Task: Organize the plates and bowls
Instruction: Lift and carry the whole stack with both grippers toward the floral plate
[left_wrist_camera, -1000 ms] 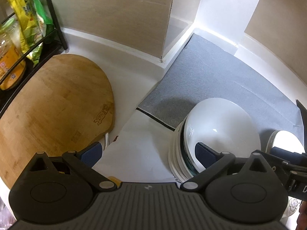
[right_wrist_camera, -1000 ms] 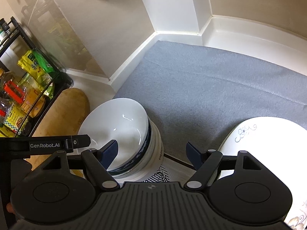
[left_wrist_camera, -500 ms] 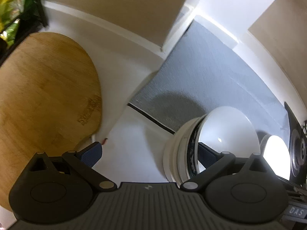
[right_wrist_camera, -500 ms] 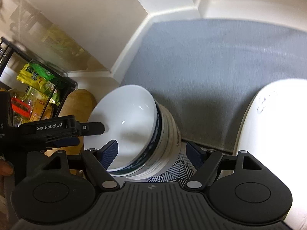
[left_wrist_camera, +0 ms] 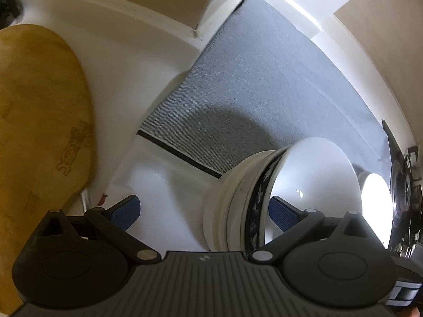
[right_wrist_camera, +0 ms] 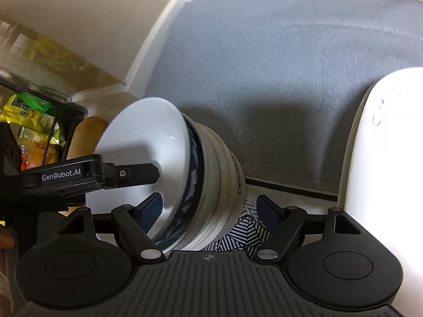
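Observation:
A stack of bowls [left_wrist_camera: 238,206] stands at the near edge of a grey mat [left_wrist_camera: 264,92]: a plain white bowl [right_wrist_camera: 142,137] on top, a blue-patterned bowl [right_wrist_camera: 194,182] under it, white bowls below. My left gripper [left_wrist_camera: 203,210] is open and straddles the stack's left wall, with its right finger inside the top bowl. My right gripper [right_wrist_camera: 208,207] is open and straddles the opposite wall, its left finger inside the bowl and its right finger outside. No pad visibly presses. One of the left gripper's fingers [right_wrist_camera: 137,173] reaches over the top bowl. A white plate [right_wrist_camera: 383,158] lies to the right.
A wooden cutting board [left_wrist_camera: 39,132] lies left of the stack on the white counter. A black rack with food packets [right_wrist_camera: 31,121] stands behind it. A black-and-white patterned piece [right_wrist_camera: 246,232] shows under the stack. Walls close off the mat's far side.
Both grippers have sunk and tipped further down onto the bowl stack, which now looms larger between their fingers. The jaws have stayed open. The bowls have not moved.

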A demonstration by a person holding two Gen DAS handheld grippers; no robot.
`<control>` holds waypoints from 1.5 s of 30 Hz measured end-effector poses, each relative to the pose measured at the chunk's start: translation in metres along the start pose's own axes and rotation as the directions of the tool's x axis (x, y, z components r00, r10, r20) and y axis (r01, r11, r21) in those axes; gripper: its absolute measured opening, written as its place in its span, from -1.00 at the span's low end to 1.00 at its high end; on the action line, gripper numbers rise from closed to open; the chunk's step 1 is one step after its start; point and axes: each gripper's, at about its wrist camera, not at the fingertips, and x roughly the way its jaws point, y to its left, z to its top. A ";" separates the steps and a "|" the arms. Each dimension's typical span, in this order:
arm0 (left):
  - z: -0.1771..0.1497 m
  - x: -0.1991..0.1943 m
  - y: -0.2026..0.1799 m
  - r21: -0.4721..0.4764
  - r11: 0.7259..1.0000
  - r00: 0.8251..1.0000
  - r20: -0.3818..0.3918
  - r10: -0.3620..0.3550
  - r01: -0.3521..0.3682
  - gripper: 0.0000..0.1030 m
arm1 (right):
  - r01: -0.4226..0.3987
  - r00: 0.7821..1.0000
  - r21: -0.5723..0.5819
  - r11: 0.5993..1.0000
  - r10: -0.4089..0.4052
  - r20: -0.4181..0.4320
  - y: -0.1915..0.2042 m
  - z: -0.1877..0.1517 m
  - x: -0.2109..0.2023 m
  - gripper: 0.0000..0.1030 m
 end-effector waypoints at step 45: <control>-0.006 0.005 0.037 -0.141 0.867 0.875 -0.008 -0.483 0.477 0.98 | -0.130 0.979 0.023 0.991 0.125 0.160 -0.022 0.007 -0.018 0.16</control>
